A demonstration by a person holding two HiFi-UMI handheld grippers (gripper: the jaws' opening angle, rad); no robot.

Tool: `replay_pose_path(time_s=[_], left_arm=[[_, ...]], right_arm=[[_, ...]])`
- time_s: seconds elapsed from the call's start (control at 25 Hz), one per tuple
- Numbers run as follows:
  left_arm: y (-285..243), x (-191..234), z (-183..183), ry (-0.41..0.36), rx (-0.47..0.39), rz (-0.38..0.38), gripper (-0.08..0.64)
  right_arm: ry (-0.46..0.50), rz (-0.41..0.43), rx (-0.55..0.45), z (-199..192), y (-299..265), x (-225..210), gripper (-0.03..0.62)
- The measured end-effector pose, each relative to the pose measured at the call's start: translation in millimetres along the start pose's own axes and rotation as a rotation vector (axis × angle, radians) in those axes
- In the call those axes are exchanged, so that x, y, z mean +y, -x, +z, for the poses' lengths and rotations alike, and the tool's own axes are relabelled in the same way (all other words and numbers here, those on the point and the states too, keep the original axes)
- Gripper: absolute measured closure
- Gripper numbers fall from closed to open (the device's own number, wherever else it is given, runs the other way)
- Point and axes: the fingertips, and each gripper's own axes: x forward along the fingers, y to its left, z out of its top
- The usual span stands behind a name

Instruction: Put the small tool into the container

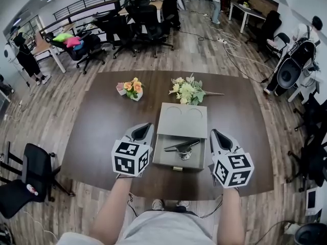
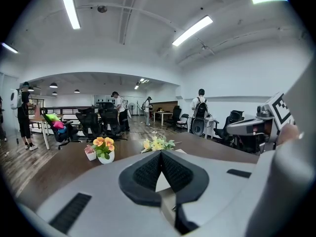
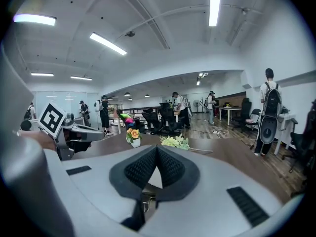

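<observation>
Only your head view shows the small tool: it lies in the open front compartment of the grey container on the counter. Your left claw is just left of that compartment and your right claw just right of it. The gripper views look past the box to the potted flowers (no tool in sight). They do show each claw pressed together at the tips, gripping nothing.
</observation>
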Motion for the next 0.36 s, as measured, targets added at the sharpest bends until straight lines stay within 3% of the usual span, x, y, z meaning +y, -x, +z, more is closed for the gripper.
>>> replay_pose_path(time_s=[0.36], left_arm=[[-6.3,-2.7,-3.3,0.008,0.006,-0.012,0.563]], right_arm=[[-0.002,-0.006,0.000,-0.1,-2.2,-2.4,0.589]])
